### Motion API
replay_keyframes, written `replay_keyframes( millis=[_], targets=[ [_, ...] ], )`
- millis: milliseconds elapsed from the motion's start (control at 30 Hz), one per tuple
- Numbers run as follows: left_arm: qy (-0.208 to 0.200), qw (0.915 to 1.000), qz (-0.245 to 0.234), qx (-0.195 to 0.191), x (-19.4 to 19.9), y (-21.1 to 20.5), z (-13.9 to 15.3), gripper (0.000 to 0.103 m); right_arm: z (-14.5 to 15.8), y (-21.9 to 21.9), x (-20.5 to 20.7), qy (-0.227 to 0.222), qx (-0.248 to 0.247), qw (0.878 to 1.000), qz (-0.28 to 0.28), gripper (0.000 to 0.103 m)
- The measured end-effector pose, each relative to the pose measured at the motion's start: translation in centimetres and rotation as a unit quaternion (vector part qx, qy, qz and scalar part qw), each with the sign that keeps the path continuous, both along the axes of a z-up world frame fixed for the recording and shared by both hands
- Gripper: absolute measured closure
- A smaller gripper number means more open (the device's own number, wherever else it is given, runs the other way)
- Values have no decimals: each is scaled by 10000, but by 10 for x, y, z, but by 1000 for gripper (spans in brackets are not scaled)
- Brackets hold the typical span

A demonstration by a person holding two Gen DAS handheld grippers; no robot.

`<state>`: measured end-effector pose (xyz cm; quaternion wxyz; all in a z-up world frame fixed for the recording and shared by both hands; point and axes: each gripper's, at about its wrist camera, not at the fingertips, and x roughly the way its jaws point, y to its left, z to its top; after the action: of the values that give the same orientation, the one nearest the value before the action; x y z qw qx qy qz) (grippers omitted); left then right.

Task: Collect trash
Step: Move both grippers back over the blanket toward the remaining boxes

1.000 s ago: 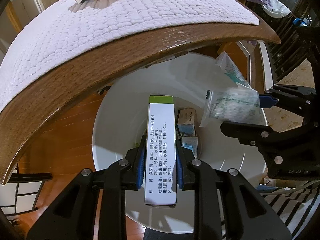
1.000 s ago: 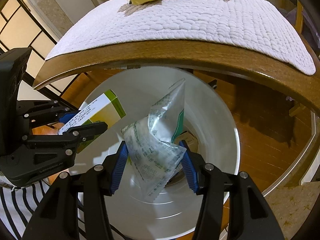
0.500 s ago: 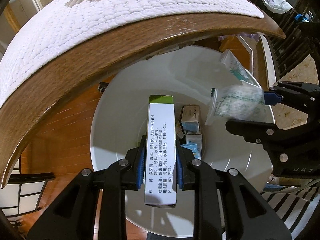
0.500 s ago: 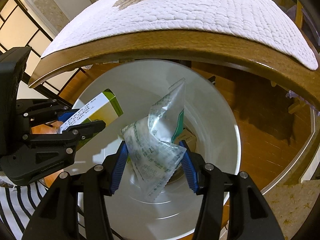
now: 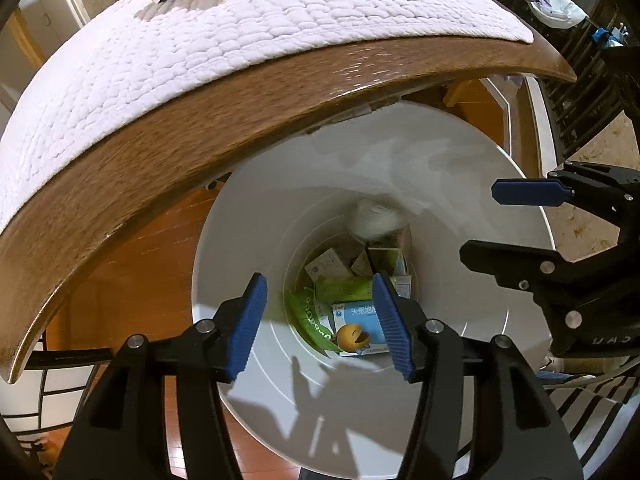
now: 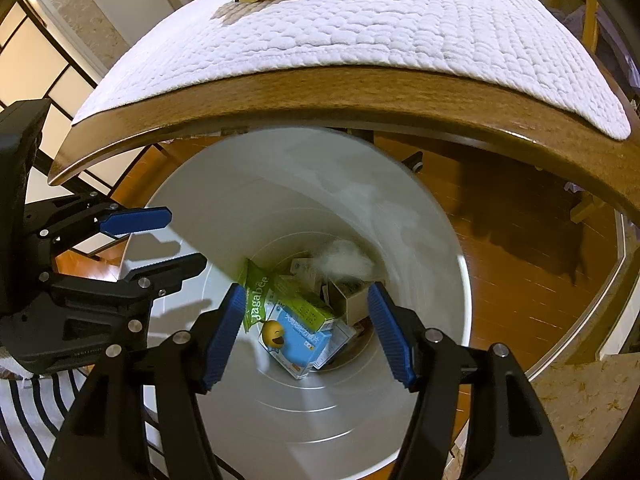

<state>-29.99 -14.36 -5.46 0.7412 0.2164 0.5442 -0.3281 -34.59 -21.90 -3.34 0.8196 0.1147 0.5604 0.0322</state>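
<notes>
Overhead, a curved wooden table (image 5: 240, 128) with a quilted white cloth (image 6: 380, 28) overhangs a smooth round white bin (image 5: 248, 240). Both ribbed blue-padded grippers, left gripper (image 5: 324, 320) and right gripper (image 6: 308, 332), gape wide, empty. Crumpled trash (image 6: 296, 320) fills the bottom; only the right view shows the "Jagabee" lettering.

Both grippers have let go. The left gripper (image 5: 320, 320), lower centre, now gapes empty; its green-topped box (image 6: 306, 312) lies in the bin (image 5: 460, 208). The right gripper (image 6: 308, 332) released the plastic bag (image 6: 340, 262), blurred mid-frame.
</notes>
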Motion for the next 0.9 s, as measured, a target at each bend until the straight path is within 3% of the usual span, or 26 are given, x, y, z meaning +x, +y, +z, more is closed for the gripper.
replay_keyframes(
  millis=[200,400,600,700,900],
  targets=[
    [13,9999,61,-107,5,13,14,47,19,-1,-3,-268,-175,9995,37,40],
    [-234,9984,87,-499,10,27,57,46,72,-11,0,-1019,-462,9937,-36,40],
    [-780,9919,375,-929,37,42,105,25,104,-28,15,-1683,-858,9814,-345,16],
    [-825,9883,638,-1115,58,44,111,19,112,-38,34,-1824,-983,9776,-362,13],
    [-752,9822,1092,-1333,98,42,120,16,109,-61,75,-1837,-1194,9745,-495,11]
  ],
)
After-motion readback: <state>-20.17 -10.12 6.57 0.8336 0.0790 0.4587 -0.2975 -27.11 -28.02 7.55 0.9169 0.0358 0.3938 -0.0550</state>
